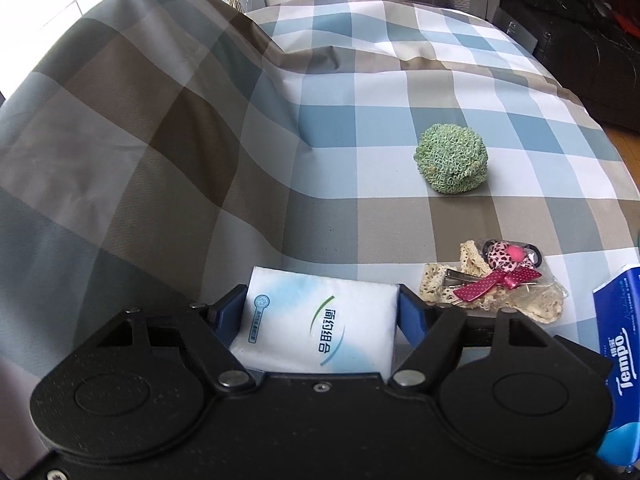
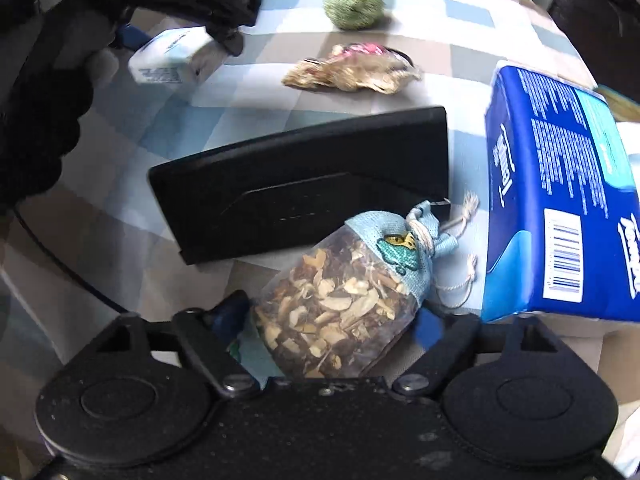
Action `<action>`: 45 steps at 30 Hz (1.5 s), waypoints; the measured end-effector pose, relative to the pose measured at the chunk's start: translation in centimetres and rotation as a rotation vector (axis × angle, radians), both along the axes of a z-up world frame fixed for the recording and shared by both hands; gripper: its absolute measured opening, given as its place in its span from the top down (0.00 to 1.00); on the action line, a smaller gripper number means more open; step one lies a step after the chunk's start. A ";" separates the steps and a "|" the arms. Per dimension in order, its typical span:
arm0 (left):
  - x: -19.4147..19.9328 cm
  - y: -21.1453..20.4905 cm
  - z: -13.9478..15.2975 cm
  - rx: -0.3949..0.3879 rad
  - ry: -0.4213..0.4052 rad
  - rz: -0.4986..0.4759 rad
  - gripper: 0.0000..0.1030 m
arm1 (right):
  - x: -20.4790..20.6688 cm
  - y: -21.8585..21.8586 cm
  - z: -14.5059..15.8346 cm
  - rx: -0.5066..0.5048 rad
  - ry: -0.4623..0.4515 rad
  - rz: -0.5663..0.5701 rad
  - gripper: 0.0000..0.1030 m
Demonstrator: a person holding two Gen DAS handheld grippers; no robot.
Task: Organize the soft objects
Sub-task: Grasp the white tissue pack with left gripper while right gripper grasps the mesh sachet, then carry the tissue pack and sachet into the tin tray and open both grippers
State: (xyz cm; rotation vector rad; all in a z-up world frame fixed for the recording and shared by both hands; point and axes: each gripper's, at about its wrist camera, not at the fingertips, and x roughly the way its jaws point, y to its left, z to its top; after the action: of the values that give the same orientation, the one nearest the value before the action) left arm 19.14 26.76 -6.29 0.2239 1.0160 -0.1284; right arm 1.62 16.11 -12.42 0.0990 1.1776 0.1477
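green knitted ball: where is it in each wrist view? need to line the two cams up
Left wrist: green knitted ball sits right of centre, on the checked cover, beyond the white tissue pack held in the left gripper.
Right wrist: same ball at the top edge, just right of centre, far behind the black case.
Shared landmark: the bag of hair clips, nearer the camera than the ball in both views.

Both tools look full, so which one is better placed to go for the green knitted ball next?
Probably left. The left tool, shut on the tissue pack, faces the green knitted ball across open bedspread. The right tool holds the sachet, farther off.
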 end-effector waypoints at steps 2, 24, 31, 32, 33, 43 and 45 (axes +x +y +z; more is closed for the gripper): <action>-0.5 -0.1 0.8 -0.002 -0.013 0.004 0.31 | -0.3 -0.3 0.7 0.010 -0.021 0.025 0.43; -6.9 -8.1 10.0 -0.111 -0.095 -0.064 0.31 | -8.6 -11.3 14.1 0.197 -0.422 -0.023 0.46; -9.4 -14.5 11.6 -0.171 -0.099 -0.161 0.31 | -10.5 -19.6 15.5 0.093 -0.498 -0.169 0.46; -9.7 -15.7 11.7 -0.180 -0.101 -0.178 0.31 | -10.6 -20.7 15.5 0.073 -0.501 -0.187 0.46; -10.0 -16.6 11.7 -0.186 -0.104 -0.193 0.31 | -10.7 -22.0 15.5 0.053 -0.505 -0.209 0.46; -11.7 -24.4 10.6 -0.268 -0.077 -0.266 0.31 | -9.5 -33.1 14.0 -0.084 -0.451 -0.399 0.46; -11.8 -25.4 10.2 -0.274 -0.067 -0.266 0.31 | -9.0 -34.7 14.0 -0.092 -0.439 -0.420 0.45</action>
State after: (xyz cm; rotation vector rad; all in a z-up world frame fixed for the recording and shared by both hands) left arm 7.33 1.34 3.92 0.1113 0.8875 -0.4956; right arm -7.42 -18.63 1.55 0.2184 0.7037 -0.2458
